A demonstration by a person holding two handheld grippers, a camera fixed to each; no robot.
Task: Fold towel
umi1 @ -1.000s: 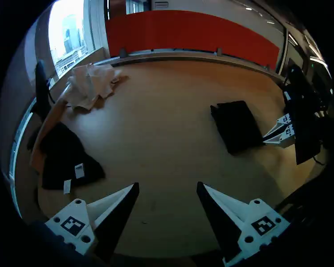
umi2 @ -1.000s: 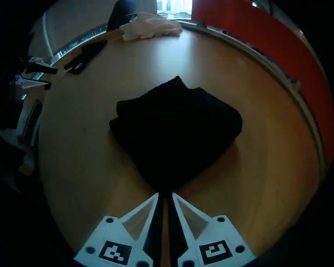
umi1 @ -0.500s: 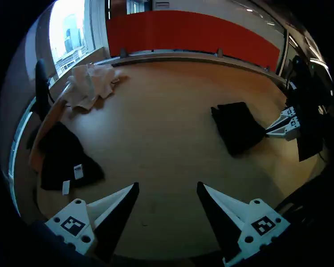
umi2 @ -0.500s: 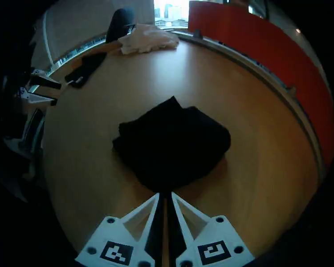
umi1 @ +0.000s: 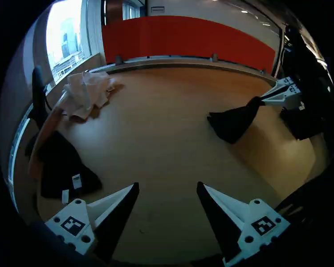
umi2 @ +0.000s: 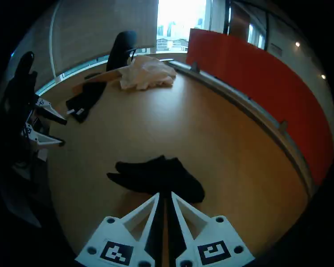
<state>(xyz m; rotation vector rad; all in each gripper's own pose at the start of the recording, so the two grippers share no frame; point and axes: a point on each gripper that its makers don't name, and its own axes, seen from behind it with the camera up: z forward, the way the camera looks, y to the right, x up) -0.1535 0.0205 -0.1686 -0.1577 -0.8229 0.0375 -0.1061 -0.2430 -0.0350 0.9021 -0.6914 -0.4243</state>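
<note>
**Limp black towel (umi2: 154,176) hangs from a single pinch**

The right gripper (umi2: 165,195), its fingers all but closed, nips one end of the towel. The other end rests on the wooden table (umi1: 167,115). The left gripper (umi1: 167,184) hovers wide open and empty, well apart. The cloth looks soft and light, and probably wants a second hold at a free corner. Its long axis slopes from the pinch down to the table, and its folds are too dark to read.

Left gripper (umi1: 167,184): white triangular fingers (umi1: 116,204), black inner faces, a square black-and-white marker (umi1: 73,224) on each base.
Right gripper (umi2: 164,195): same white build, round screw holes (umi2: 217,219) beside its markers.
</note>
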